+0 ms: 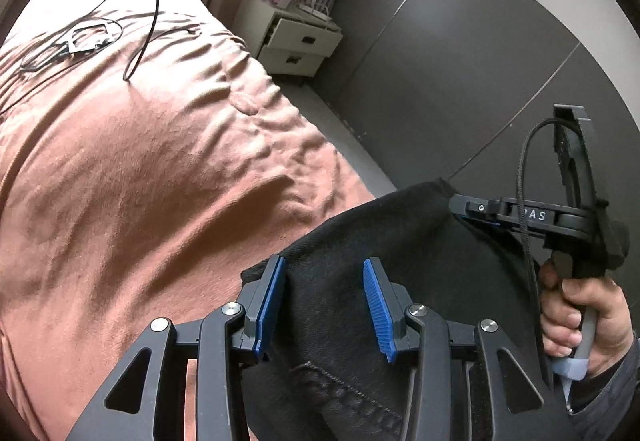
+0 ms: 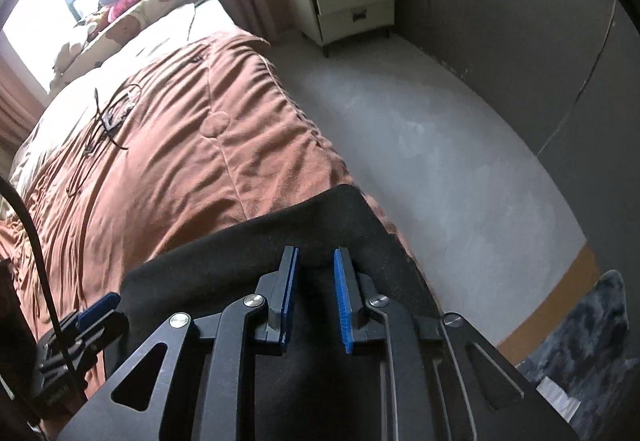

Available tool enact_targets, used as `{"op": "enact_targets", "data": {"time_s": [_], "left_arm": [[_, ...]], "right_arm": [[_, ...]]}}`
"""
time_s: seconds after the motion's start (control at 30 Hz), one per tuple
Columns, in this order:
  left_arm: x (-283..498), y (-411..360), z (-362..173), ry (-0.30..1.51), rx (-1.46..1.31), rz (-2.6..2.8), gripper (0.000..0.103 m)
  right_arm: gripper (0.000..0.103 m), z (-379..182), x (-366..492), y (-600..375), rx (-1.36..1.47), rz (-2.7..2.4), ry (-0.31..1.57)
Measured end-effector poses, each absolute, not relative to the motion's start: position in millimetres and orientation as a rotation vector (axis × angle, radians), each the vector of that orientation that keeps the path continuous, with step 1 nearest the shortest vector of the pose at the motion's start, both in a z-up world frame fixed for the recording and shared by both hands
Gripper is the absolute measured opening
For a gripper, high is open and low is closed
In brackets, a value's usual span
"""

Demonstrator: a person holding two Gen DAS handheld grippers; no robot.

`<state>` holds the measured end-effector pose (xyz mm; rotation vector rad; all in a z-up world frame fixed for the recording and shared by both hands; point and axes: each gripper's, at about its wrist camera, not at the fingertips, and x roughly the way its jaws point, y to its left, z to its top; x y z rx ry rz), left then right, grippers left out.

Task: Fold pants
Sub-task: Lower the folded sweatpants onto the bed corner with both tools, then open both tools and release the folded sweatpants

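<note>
Black pants lie at the near edge of the bed, with a stitched seam near the camera. My left gripper is open, its blue pads either side of the black fabric. In the left wrist view the right gripper shows from the side at the pants' right edge, held by a hand; its jaws are hard to read there. In the right wrist view the pants spread under my right gripper, whose blue pads stand apart with a fold of fabric between them. The left gripper shows at lower left.
A rust-brown duvet covers the bed, with black cables and a small device on it. A white two-drawer nightstand stands by grey wardrobe doors. Grey floor runs along the bed; a dark rug lies at lower right.
</note>
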<state>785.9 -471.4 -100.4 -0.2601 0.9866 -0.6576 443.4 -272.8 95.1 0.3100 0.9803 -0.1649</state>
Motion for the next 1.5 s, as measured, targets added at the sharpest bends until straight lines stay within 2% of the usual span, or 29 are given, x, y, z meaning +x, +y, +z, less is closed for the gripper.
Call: {"op": "enact_targets", "data": {"time_s": [0.23, 0.43, 1.13, 1.37, 1.5], "left_arm": [[760, -462, -75, 0.960, -0.261, -0.667, 0.043], [724, -470, -58, 0.951, -0.249, -0.727, 0.043], [619, -492, -49, 1.016, -0.251, -0.845, 0.043], [586, -493, -50, 1.041, -0.220, -0.852, 0.043], [565, -488, -41, 1.039, -0.179, -0.856, 0.043]], "right_arm": [[0.014, 109, 426, -279, 0.305, -0.126, 0.976], [0.014, 113, 372, -290, 0.257, -0.099, 0.995], [0.014, 97, 221, -311, 0.253, -0.121, 0.951], [0.014, 84, 201, -304, 0.236, -0.151, 1.031], [0.014, 106, 189, -298, 0.239, -0.140, 0.967]]}}
